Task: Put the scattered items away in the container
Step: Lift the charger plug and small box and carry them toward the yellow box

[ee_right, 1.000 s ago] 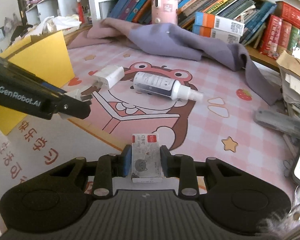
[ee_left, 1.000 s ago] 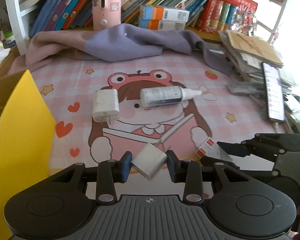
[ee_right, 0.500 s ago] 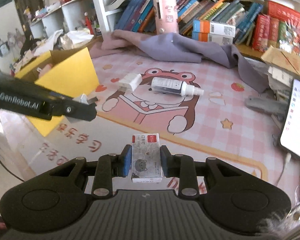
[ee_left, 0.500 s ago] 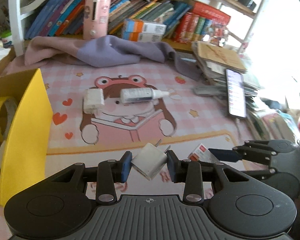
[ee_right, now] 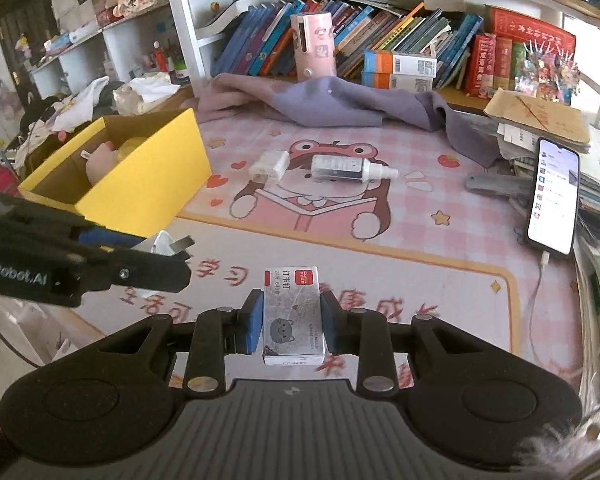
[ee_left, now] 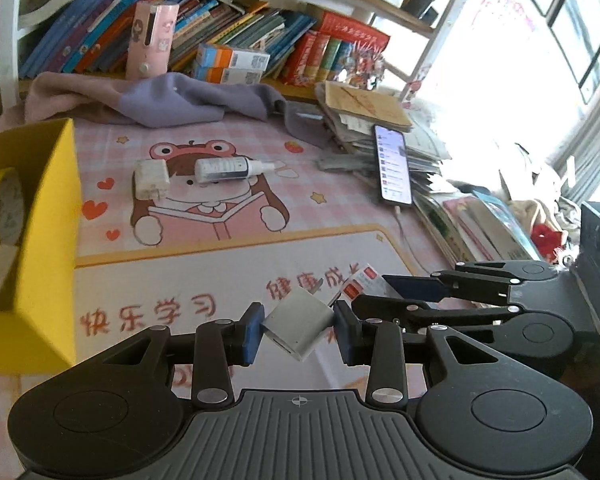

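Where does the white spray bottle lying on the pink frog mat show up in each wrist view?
Left wrist: white spray bottle upper centre-left, right of the white charger block.
Right wrist: bottle above centre, again right of the charger block.
Shared landmark: the yellow cardboard box, on the left in both.

Yellow box (ee_right: 148, 184) walls flank bare mat (ee_right: 380, 264).

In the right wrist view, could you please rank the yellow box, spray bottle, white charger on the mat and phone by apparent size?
1. yellow box
2. phone
3. spray bottle
4. white charger

All lie at similar depth, so the order seems reliable.
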{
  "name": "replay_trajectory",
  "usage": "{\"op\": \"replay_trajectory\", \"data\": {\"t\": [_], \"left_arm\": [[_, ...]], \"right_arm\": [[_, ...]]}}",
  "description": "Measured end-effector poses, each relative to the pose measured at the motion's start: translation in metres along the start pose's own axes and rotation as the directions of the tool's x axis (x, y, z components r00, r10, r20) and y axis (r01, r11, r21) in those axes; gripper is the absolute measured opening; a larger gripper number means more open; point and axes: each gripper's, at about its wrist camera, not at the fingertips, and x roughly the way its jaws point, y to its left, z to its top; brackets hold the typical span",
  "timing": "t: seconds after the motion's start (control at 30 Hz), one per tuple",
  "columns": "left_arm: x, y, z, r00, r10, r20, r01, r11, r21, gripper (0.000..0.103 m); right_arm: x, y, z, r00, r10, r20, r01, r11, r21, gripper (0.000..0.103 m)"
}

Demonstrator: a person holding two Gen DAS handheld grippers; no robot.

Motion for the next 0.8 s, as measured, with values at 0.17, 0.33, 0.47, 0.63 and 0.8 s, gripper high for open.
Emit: {"op": "replay_trajectory", "data": {"t": [0.17, 0.33, 0.47, 0.63, 0.8], "left_arm": [[-0.037, 0.012, -0.033, 0.999, 0.026, 0.039, -0.026, 1.000, 0.001, 0.036], [-0.067, 0.026, -0.064, 0.998, 0.026, 0.049, -0.025, 0.999, -0.021, 0.036], [-0.090, 0.041, -0.080, 0.997, 0.045, 0.058, -0.043, 0.999, -0.029, 0.036], [-0.118, 0.054, -0.097, 0.995, 0.068, 0.078, -0.065, 0.997, -0.037, 0.036], [-0.141, 0.064, -0.112, 0.990, 0.096, 0.104, -0.090, 0.994, -0.059, 0.036]], "right_arm": [[-0.011, 0.041, -0.012, 1.000, -0.026, 0.017, 0.027, 0.999, -0.022, 0.028], [-0.027, 0.070, -0.024, 0.993, -0.086, 0.076, 0.084, 0.996, 0.025, 0.028], [-0.028, 0.099, -0.039, 0.997, -0.066, 0.041, 0.065, 0.998, 0.022, 0.028], [-0.030, 0.141, -0.051, 0.999, -0.026, 0.036, 0.026, 1.000, -0.012, 0.028], [-0.032, 0.171, -0.055, 0.999, 0.013, 0.049, -0.011, 0.999, -0.045, 0.028]]}}
